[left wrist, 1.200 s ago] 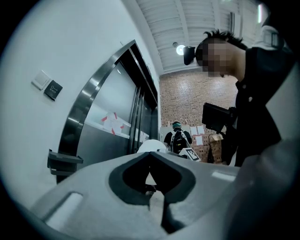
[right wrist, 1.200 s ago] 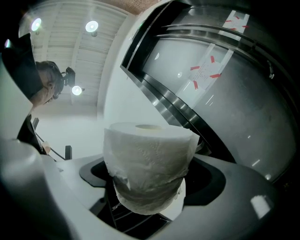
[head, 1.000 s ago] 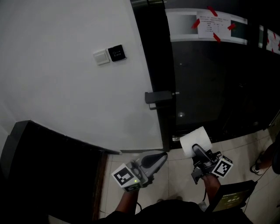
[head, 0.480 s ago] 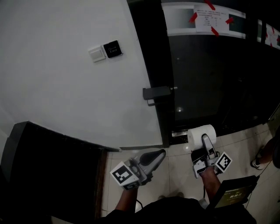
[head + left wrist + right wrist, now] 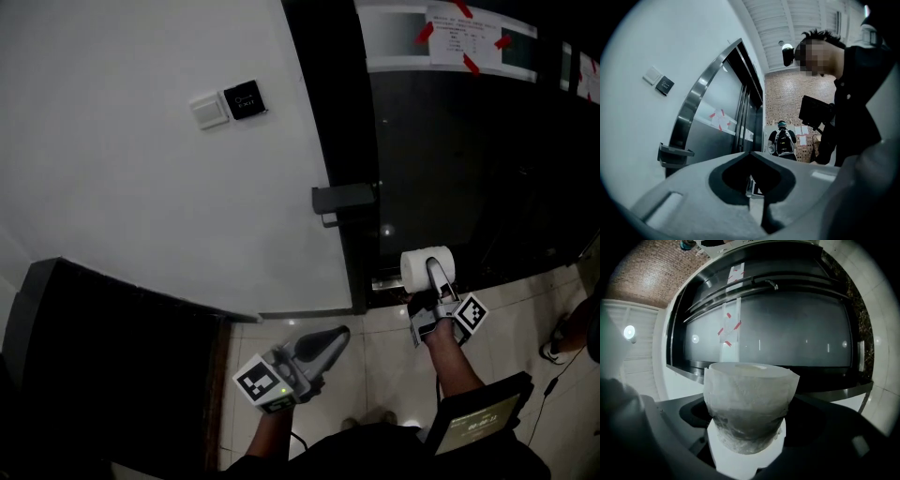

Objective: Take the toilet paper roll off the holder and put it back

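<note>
**Roll in the right gripper, holder up and to its left**

Low and left of centre in the head view, the left gripper (image 5: 330,337) hangs with its grey jaws together. Its own view shows nothing between them, and it is well apart from the work.

Above it, at the frame's middle, a dark grey metal bracket (image 5: 345,199) juts from the edge where the white wall meets the black glass door. This is most likely the holder. It is bare.

To the right and lower sits the white toilet paper roll (image 5: 415,269), clamped in the right gripper (image 5: 433,272). The right gripper view shows the jaws closed on the roll's paper sides. The roll's long axis runs along the jaws, and its far end face points ahead at the dark glass.

So the bracket lies up and to the left of the roll in the head view, near but clearly apart. The right gripper looks the nearer of the two. Putting the roll back probably means swinging it left and turning it until the core lines up with the bracket's bar. Neither gripper view shows which way that bar runs.
</note>
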Tool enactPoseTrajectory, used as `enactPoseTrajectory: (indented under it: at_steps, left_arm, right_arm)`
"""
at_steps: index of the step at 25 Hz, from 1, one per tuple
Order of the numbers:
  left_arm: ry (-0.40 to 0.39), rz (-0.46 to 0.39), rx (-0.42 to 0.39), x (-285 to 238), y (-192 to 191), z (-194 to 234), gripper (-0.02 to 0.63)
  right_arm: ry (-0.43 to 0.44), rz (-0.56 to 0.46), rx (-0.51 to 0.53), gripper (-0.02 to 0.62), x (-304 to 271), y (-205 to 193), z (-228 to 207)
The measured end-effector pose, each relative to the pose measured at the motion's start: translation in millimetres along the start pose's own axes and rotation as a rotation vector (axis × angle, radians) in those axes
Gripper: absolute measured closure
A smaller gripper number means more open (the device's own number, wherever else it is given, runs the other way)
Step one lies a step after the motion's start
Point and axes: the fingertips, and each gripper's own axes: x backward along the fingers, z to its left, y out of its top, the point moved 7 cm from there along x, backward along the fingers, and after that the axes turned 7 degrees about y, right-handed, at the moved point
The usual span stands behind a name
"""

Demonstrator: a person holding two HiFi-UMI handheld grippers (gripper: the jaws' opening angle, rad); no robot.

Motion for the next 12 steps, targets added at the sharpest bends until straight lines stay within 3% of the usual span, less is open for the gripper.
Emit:
enactPoseTrajectory:
  at_steps: [6,12]
  left_arm:
    - [0.091,0.007,-0.004,28,-3,22,0.604]
    - [0.176,0.025,0.008,50,-7,48,0.604]
  right_arm:
    - [-0.092,-0.059,-0.024,0.153,-60,27,-59]
    - [-0.113,-0.057,-0.021,0.153,-111,25,-82]
